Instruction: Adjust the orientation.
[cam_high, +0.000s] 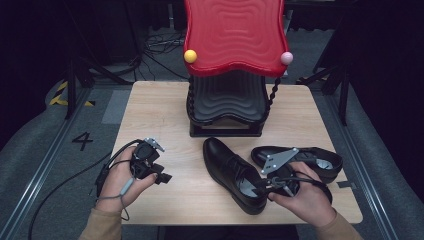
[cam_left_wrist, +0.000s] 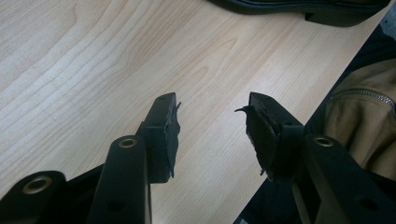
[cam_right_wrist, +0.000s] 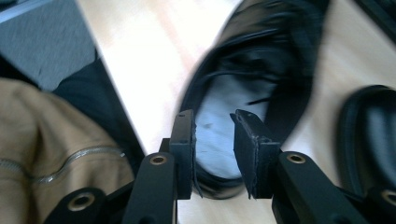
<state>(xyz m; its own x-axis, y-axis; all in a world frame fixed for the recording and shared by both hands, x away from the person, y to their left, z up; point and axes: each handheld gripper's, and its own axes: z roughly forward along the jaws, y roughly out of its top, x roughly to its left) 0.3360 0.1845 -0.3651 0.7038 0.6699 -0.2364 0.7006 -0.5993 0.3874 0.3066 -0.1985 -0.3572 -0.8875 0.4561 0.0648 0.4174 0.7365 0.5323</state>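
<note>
Two black leather shoes lie on the wooden table (cam_high: 160, 115). The nearer shoe (cam_high: 222, 157) points away from me with its heel toward the front edge, and the other shoe (cam_high: 322, 160) lies to its right. My right gripper (cam_high: 258, 185) hovers at the nearer shoe's heel. In the right gripper view its jaws (cam_right_wrist: 212, 119) stand open over the shoe's grey insole (cam_right_wrist: 215, 140), with nothing pinched between them. At the table's front left, my left gripper (cam_high: 162, 176) is open over bare wood (cam_left_wrist: 210, 105), holding nothing.
A shoe rack with a black wavy lower shelf (cam_high: 227, 107) and a red wavy upper shelf (cam_high: 235, 35) stands at the back middle of the table. The nearer shoe's heel (cam_left_wrist: 303, 9) shows at the top of the left gripper view. A tan jacket (cam_right_wrist: 46, 140) is at the table's near edge.
</note>
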